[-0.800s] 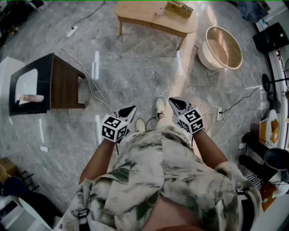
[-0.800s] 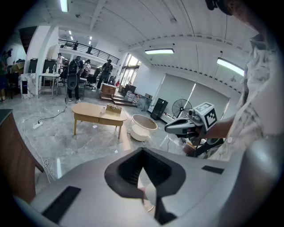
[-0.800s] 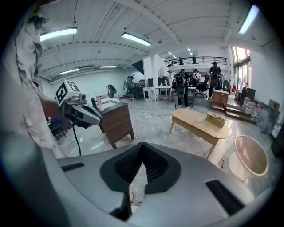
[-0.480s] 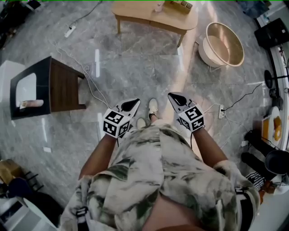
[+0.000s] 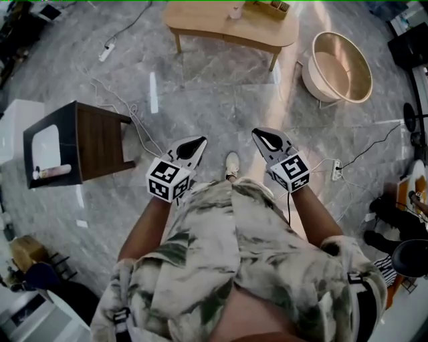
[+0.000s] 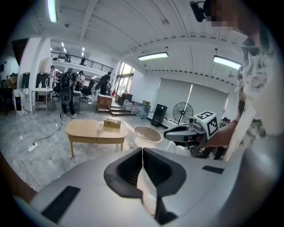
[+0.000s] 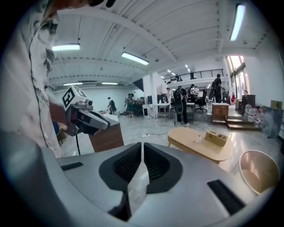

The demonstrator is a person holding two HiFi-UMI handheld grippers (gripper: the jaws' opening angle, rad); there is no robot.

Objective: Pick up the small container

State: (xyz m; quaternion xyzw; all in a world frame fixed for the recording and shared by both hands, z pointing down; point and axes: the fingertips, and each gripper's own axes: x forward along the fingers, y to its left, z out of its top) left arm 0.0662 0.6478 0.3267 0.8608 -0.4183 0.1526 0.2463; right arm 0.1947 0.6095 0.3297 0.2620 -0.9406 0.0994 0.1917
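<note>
Jaws: you are holding left gripper (image 5: 192, 145) and right gripper (image 5: 264, 137) clenched, empty; arriving shut at the far container (image 5: 235, 11) is risking knocking it off the table (image 5: 200, 23).

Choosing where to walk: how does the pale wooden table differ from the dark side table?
The pale wooden table is light, rounded and on slim legs; the dark side table is dark brown and boxy. The pale wooden table lies straight ahead, the dark side table off to the left. Both stand on the grey floor, small items on top.
</note>
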